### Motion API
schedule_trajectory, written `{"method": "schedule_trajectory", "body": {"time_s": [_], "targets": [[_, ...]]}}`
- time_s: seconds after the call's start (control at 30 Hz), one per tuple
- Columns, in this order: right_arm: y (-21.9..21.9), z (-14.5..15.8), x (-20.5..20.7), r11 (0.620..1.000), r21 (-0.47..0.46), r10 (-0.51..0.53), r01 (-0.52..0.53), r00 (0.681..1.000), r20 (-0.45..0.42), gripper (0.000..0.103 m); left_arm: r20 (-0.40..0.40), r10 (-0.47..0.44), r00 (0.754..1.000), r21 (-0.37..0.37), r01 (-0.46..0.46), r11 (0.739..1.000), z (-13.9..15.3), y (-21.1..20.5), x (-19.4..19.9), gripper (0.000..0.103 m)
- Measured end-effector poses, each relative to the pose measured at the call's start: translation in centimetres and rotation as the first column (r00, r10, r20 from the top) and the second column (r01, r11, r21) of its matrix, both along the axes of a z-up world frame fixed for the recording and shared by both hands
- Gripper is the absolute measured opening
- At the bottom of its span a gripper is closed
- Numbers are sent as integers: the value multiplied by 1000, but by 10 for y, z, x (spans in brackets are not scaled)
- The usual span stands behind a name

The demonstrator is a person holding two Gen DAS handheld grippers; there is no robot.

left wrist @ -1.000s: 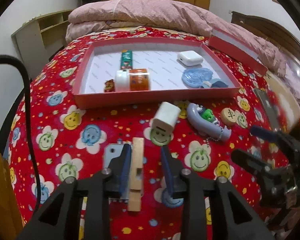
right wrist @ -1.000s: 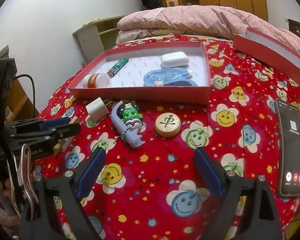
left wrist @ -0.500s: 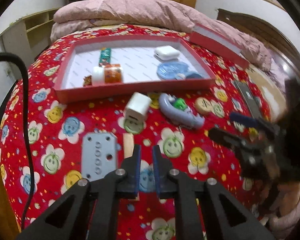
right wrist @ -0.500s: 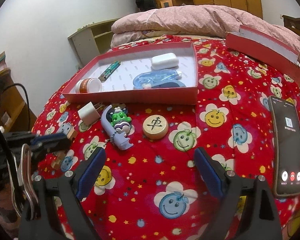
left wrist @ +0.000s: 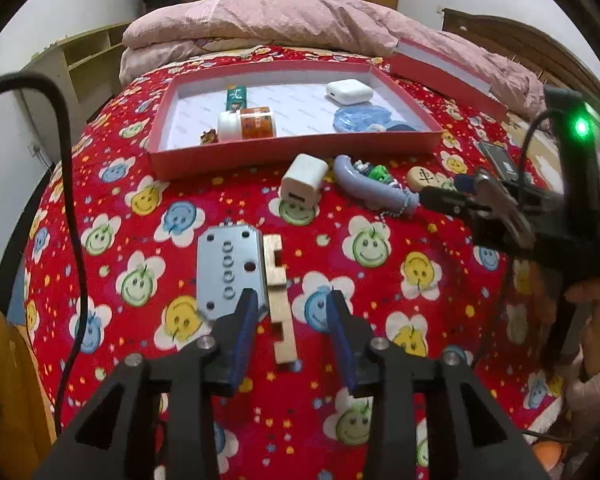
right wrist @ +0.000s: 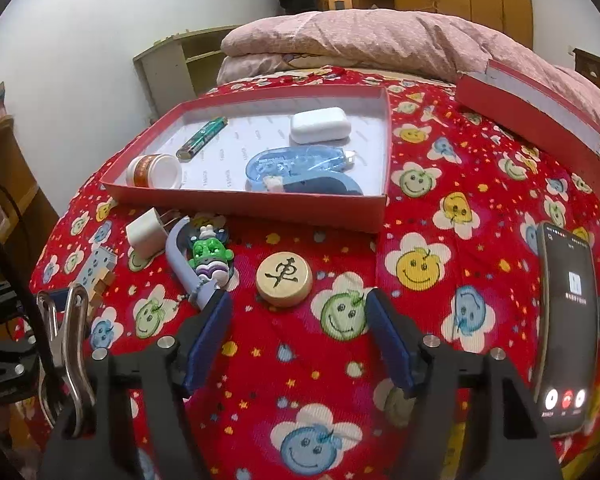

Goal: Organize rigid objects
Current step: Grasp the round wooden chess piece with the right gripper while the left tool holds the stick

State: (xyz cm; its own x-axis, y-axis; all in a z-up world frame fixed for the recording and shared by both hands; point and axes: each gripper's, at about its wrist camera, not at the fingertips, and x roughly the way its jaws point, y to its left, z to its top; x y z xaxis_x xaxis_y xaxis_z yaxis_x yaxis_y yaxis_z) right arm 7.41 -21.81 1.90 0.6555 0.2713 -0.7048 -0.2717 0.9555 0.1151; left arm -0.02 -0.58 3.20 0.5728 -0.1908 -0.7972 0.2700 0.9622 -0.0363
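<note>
My left gripper [left wrist: 292,320] hangs low over the red quilt with its jaws opening. A notched wooden block [left wrist: 278,280] lies between the blue pads, which do not touch it, and a grey metal plate [left wrist: 230,268] lies against the block's left side. My right gripper [right wrist: 300,320] is closing. Just beyond its tips sits a round wooden chess piece [right wrist: 284,278], and nothing is between the pads. A white charger [right wrist: 146,234] and a purple keychain with a green figure [right wrist: 208,256] lie in front of the red tray [right wrist: 244,204]. From the left wrist, the right gripper [left wrist: 448,190] shows beside the chess piece [left wrist: 422,178].
The tray holds a white earbud case [right wrist: 318,124], a blue tape dispenser [right wrist: 296,162], a small bottle [right wrist: 154,170] and a green tube [right wrist: 202,138]. A phone [right wrist: 568,320] lies at the right, the red box lid [right wrist: 532,120] behind it. A folded pink duvet lies behind the tray.
The left jaws stood around the wooden block, shut half a second ago, and stand apart around it again. The right jaws have narrowed and moved closer to the chess piece.
</note>
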Motion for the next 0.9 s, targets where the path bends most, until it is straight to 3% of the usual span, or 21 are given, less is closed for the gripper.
{"method": "schedule_trajectory", "body": {"time_s": [0.13,0.27,0.33,0.67,0.9], "targets": [[0,0,3,1000,-2,6,-6,1000,3,70,-20,-34,999,-30,33,999,-2,-1,-5,37],[-1,0,10,1000,-2,-2,2,1000,2,70,-15,-10,1000,25,11,1000,-11,-7,-2,40],[-1,1,11,1000,-2,-1,1,1000,2,70,-38,6,999,17,-6,1000,-15,-4,-2,40],[0,-1,11,1000,-7,6,-6,1000,8,70,32,-5,999,13,5,1000,-16,-17,10,39],[2,-3,14,999,-32,2,-1,1000,15,70,25,-4,1000,-35,5,999,-14,-14,16,14]]}}
